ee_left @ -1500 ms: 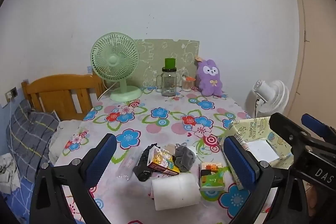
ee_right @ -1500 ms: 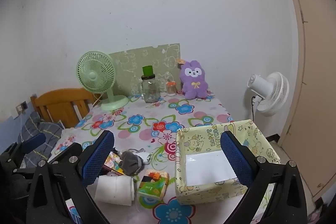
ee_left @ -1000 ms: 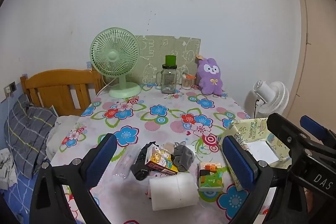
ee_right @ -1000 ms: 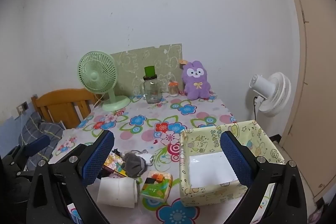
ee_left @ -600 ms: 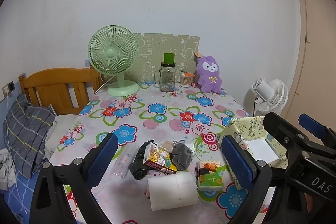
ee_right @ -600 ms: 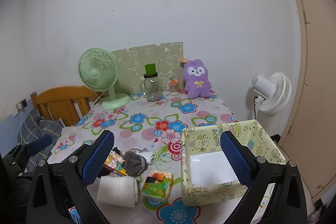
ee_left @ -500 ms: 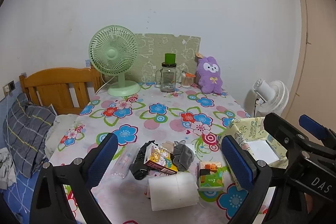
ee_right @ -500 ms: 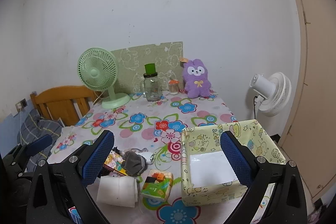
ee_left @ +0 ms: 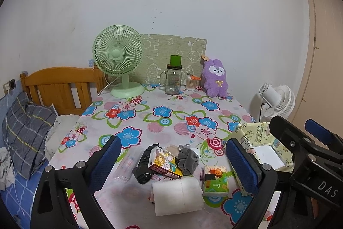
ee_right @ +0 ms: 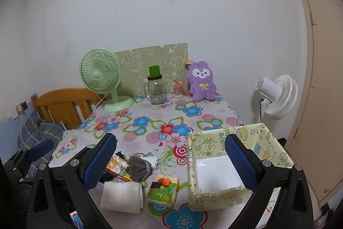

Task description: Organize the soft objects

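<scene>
Left to right across the near edge of the floral table [ee_left: 150, 113]: a clear packet [ee_left: 126, 166], a black bundle [ee_left: 144, 164], a cartoon-printed carton [ee_left: 164, 162], a grey soft pouch [ee_left: 187, 159], a white soft roll [ee_left: 176, 195], a green tissue pack [ee_left: 215, 180], and the open yellow box [ee_right: 218, 173], empty apart from its white floor.

The left gripper [ee_left: 171, 164] hangs above this pile with jaws spread wide and nothing between them. The white soft roll lies directly ahead of and below it, long axis running left to right, roughly across the line of its fingers. The right gripper [ee_right: 171, 161], likewise spread and empty, frames the gap between the pile and the box; the roll lies to its lower left [ee_right: 122, 196], the box to its right.

By this layout the left gripper is the nearer to the roll and pouch, and the right gripper is the nearer to the box.

At the far edge stand a green fan [ee_left: 119, 57], a glass jar [ee_left: 173, 81] and a purple plush rabbit [ee_left: 215, 78].

Compared with the frames of 1.5 s ago, both views have altered only slightly, the pile items are unmoved, and neither gripper has closed.
</scene>
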Demonstrator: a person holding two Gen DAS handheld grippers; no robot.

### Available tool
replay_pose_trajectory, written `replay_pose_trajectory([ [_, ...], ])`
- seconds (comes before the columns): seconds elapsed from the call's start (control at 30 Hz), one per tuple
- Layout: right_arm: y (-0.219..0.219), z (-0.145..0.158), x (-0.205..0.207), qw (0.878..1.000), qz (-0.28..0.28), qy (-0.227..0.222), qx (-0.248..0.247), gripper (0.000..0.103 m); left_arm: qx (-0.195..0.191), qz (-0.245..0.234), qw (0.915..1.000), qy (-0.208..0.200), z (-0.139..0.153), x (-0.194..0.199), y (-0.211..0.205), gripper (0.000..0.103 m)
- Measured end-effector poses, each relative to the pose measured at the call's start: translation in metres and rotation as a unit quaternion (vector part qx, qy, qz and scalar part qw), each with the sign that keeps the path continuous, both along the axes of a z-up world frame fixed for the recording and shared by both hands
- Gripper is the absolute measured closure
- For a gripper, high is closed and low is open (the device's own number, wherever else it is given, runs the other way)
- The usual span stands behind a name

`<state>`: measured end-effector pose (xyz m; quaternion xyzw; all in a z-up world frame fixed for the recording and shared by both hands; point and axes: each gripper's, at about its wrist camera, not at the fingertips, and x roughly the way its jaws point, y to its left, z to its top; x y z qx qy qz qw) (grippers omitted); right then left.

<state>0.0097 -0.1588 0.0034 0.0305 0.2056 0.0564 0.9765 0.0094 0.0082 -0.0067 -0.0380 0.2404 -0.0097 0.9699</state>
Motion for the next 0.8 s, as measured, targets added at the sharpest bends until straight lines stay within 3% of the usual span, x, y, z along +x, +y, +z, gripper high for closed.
replay_pose_trajectory([
  [0.8,0.0008,-0.0004,-0.0018,1.000,0.000,0.000,0.004,0.001,-0.001,-0.001,1.0000,0.002,-0.0003,0.0010,0.0012,0.008],
])
